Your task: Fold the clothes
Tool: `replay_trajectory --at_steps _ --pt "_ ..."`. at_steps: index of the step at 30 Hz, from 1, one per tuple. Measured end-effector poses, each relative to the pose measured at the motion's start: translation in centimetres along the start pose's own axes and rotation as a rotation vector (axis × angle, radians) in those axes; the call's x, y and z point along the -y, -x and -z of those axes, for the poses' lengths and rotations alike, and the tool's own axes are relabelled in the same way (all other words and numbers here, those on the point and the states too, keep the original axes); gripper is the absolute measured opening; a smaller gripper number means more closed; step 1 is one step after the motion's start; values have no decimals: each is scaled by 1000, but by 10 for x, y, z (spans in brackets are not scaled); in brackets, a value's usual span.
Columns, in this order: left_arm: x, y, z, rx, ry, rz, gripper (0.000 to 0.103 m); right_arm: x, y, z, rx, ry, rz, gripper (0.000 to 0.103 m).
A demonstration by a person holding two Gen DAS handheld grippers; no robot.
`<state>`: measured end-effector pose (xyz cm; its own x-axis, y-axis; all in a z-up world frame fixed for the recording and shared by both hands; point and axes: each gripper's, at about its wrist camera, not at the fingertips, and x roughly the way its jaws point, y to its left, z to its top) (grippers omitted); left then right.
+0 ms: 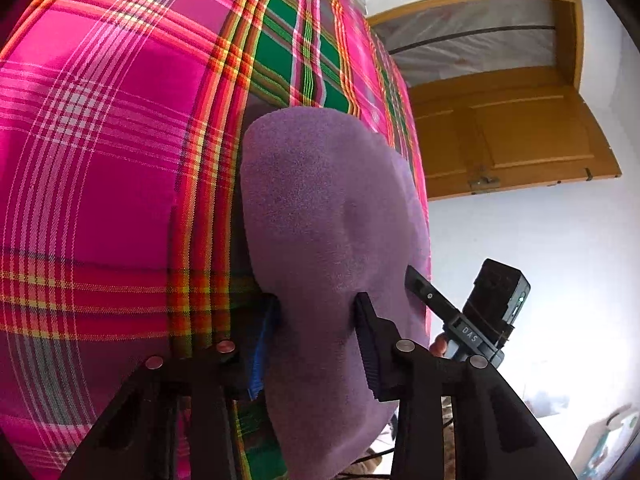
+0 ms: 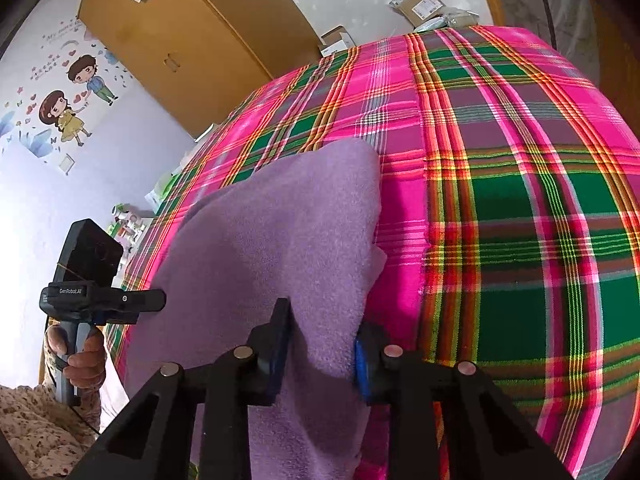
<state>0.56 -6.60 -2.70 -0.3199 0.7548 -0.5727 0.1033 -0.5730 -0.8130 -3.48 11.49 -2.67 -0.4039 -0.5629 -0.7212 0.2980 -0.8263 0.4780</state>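
Both tongs clenched on the purple fleece garment (image 1: pixel 320 220): left tongs (image 1: pixel 316 336) and right tongs (image 2: pixel 322 344) each pinch an edge, holding it up over the plaid-covered bed (image 2: pixel 520 200), likely to spread it for a fold.

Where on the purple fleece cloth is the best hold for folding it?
At its near edge, approached from the person's side of the bed. The purple fleece cloth drapes away over the plaid bedspread, and both the left gripper and right gripper already pinch that edge.
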Motion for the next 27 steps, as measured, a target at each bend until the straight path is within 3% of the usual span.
replay_trajectory --at_steps 13,27 --pt "5 30 -9 57 -31 36 31 -13 21 -4 68 -59 -36 23" --pt "-14 95 -40 196 -29 25 31 -57 -10 -31 80 -56 -102 22"
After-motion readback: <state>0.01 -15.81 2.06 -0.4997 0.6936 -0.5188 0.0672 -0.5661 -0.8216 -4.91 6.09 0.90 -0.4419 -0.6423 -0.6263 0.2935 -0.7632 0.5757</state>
